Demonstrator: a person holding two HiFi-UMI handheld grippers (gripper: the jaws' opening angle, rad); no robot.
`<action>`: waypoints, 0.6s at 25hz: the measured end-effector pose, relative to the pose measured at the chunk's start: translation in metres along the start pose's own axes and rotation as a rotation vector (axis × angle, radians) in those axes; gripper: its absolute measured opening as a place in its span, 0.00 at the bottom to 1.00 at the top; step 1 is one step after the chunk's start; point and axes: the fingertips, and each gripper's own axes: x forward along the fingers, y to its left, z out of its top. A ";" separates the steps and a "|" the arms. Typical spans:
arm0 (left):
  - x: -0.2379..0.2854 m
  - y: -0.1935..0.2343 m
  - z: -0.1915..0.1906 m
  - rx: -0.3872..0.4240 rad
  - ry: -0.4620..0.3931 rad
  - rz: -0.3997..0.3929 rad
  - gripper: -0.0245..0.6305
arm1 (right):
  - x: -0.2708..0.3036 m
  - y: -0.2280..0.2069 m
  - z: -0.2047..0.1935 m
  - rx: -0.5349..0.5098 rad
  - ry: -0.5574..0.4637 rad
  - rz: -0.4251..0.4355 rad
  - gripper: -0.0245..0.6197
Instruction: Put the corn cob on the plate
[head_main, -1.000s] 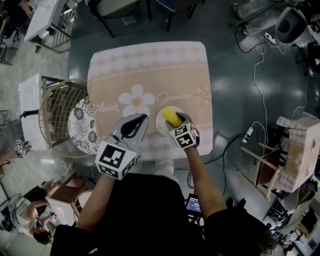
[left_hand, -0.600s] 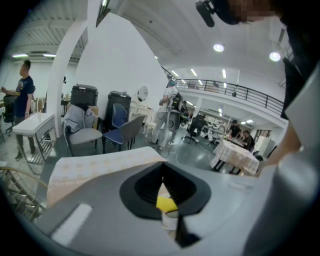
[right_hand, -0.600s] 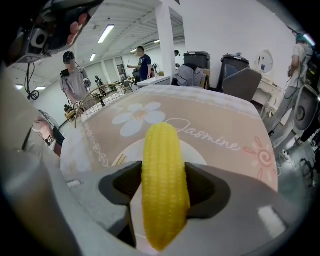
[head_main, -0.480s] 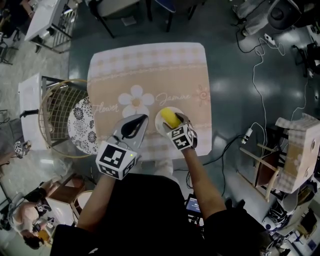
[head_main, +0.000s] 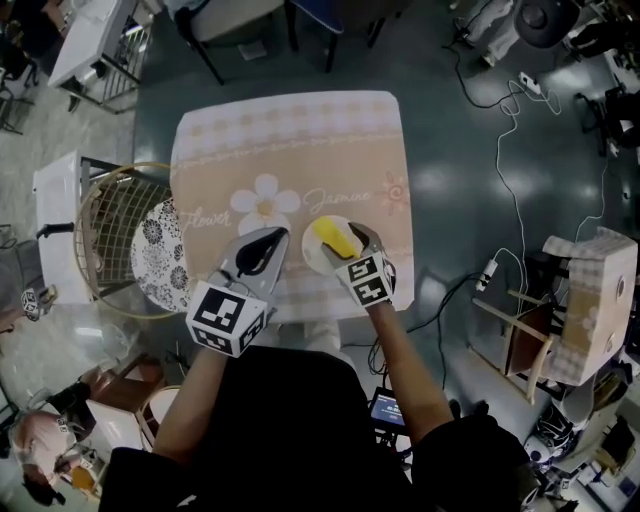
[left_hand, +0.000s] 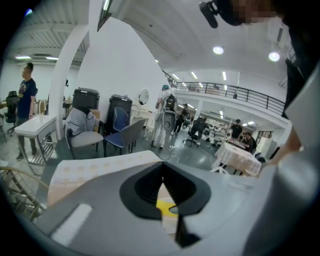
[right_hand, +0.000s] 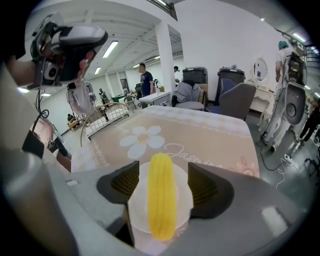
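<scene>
A yellow corn cob (head_main: 330, 236) lies on a small white plate (head_main: 309, 256) near the table's front edge. My right gripper (head_main: 353, 239) hangs just above and behind it. In the right gripper view the cob (right_hand: 162, 195) lies lengthwise on the plate (right_hand: 135, 212) below the gap of the right gripper (right_hand: 162, 178). Its jaws stand wide and the pads do not touch the cob. My left gripper (head_main: 270, 238) hovers to the plate's left, shut with nothing in it. In the left gripper view (left_hand: 162, 186) a sliver of the cob (left_hand: 165, 205) shows below its closed jaws.
The table wears a beige cloth (head_main: 290, 150) printed with a white flower. A wire basket (head_main: 105, 235) and a dark patterned dish (head_main: 155, 255) stand off its left edge. Chairs stand beyond the far edge. Cables (head_main: 515, 150) trail on the floor to the right.
My right gripper has spread its jaws and lifted off the corn cob, which stays on the plate. The left gripper has kept still.
</scene>
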 end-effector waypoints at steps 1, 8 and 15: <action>-0.001 -0.001 0.000 0.000 -0.004 0.001 0.05 | -0.005 0.000 0.006 0.003 -0.018 0.001 0.50; -0.003 -0.011 0.000 -0.012 -0.017 0.004 0.05 | -0.047 0.000 0.043 -0.003 -0.125 -0.015 0.47; -0.005 -0.015 0.007 -0.025 -0.052 0.031 0.05 | -0.101 0.001 0.080 0.000 -0.284 -0.050 0.18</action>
